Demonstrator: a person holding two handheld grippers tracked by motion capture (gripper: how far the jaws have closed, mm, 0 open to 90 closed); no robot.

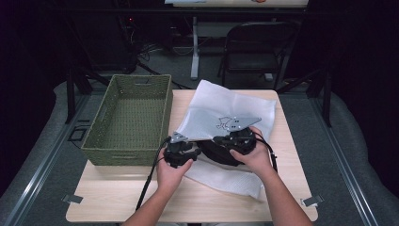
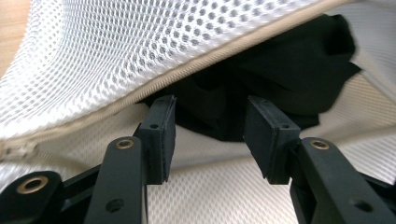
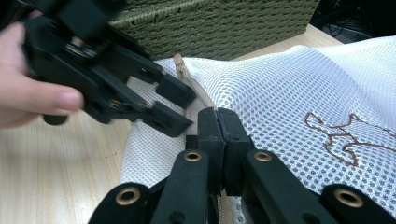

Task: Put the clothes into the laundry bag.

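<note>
White mesh laundry bag (image 1: 221,110) lies at centre of the light wood counter (image 1: 117,193), its near half hidden by both hands. Black garment (image 2: 280,70) sits inside the bag mouth, partly covered by the raised flap; its shape is hard to make out. Left gripper (image 2: 210,135): jaws parted about halfway, nothing between the pads, tips just short of the cloth. Right gripper (image 3: 217,128): jaws pressed together on the bag's zip edge, lifting it. Right gripper view adds the embroidered outline (image 3: 345,135) at 3 o'clock. Green woven basket (image 1: 131,117) sits at 9 o'clock, touching the bag; bare counter at 6 o'clock.
</note>
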